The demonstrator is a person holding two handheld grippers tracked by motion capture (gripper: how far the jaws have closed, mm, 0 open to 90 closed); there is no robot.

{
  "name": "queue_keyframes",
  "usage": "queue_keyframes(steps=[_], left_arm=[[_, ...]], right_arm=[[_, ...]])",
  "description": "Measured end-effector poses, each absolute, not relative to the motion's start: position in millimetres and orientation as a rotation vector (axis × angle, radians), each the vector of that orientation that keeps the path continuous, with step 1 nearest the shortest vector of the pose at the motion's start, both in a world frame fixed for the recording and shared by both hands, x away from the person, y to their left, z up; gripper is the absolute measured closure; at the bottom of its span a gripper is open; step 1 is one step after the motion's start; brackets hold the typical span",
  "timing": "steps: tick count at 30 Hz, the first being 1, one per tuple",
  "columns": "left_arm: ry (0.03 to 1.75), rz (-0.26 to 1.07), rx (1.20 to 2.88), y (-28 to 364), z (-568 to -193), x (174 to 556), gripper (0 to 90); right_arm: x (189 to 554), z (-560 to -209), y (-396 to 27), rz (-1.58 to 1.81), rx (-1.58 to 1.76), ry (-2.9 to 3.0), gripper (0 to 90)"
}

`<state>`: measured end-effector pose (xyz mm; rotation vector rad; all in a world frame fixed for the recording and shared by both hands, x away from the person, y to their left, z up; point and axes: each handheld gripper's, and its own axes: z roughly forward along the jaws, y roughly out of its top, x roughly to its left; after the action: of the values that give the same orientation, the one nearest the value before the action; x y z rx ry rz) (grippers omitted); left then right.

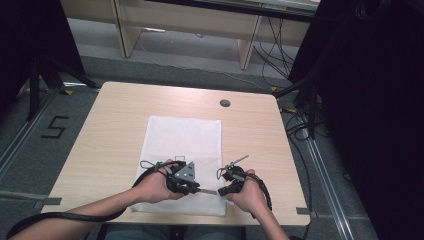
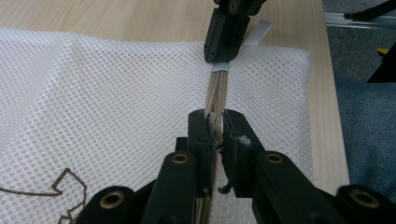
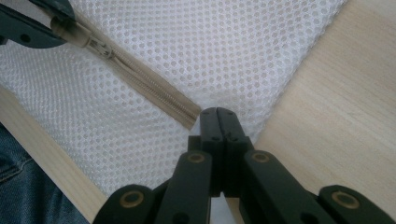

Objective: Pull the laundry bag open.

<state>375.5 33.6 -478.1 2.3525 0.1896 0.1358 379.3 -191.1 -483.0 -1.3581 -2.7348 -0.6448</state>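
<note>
A white mesh bag (image 1: 182, 135) lies flat on the wooden table (image 1: 115, 115), its beige zipper (image 1: 209, 191) running along the near edge. My left gripper (image 1: 194, 188) is shut on the zipper pull (image 2: 215, 122), with the zipper tape (image 2: 217, 88) stretching straight ahead of its jaws. My right gripper (image 1: 223, 191) faces it from the right and is shut on the bag's edge at the zipper's end (image 3: 194, 114). In the right gripper view the slider (image 3: 97, 46) sits just in front of the left gripper (image 3: 32, 23). Both hands rest low over the bag's near edge.
A round cable hole (image 1: 225, 103) sits near the table's far edge. The table's front edge (image 3: 51, 163) runs close under both grippers, with the person's jeans (image 2: 369, 140) beyond it. A brown stitched mark (image 2: 65, 182) is on the bag. Cables (image 1: 300, 125) lie on the floor at right.
</note>
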Motion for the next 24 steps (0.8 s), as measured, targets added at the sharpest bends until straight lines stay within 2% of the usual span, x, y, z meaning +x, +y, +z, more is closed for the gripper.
queue_keyframes(steps=[24], left_arm=[[0.217, 0.123, 2.342, 40.0, -478.9, 374.3, 81.7]], right_arm=[[379.2, -483.1, -191.5, -0.639, -1.375, -2.722, 90.0]])
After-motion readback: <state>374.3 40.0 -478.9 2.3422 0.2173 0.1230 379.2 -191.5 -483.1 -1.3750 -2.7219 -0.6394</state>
